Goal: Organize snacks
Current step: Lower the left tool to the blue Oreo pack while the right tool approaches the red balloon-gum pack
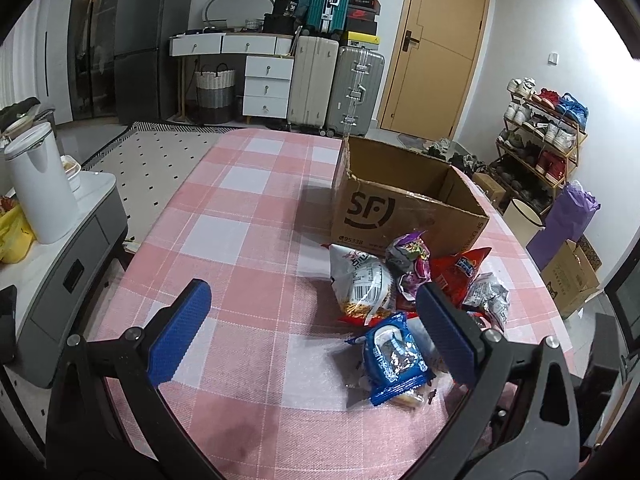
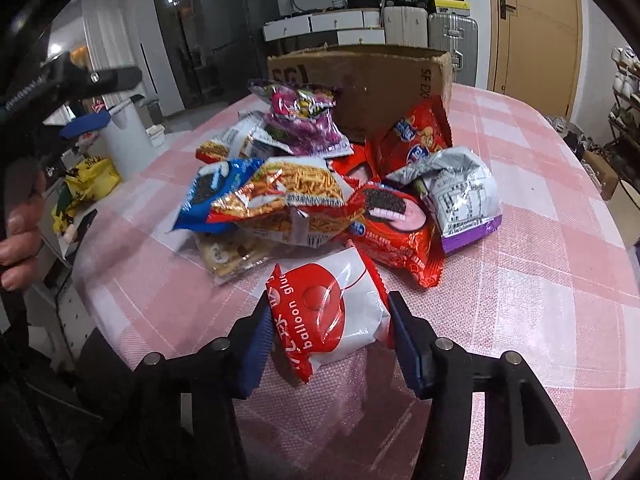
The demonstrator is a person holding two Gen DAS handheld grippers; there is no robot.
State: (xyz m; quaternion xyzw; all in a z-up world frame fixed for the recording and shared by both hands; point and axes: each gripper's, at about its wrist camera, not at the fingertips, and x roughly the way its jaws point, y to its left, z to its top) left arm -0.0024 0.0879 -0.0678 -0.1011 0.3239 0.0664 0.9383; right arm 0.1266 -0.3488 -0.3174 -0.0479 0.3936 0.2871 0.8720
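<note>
Packet (image 2: 326,312) of red-and-white film, printed "balloon glue", lies at the near edge of the tabletop (image 2: 540,280), just in front of the snack heap (image 2: 320,192), and the right gripper (image 2: 326,320) has it between its blue fingers (image 2: 404,340), which press on both long sides. It looks light, puffed and soft, with glossy wrap that will likely slip and crumple, so a hold across the body, as here, seems safer than one on the crimped end seal. The right gripper slants down over the near edge. The left gripper (image 1: 312,320) hovers above the tabletop with its fingers (image 1: 180,332) spread wide and nothing between them, tilted down toward a blue biscuit packet (image 1: 394,360). Beyond the heap, toward the far edge, stands the open cardboard box (image 1: 400,204), probably the place for the snacks.
</note>
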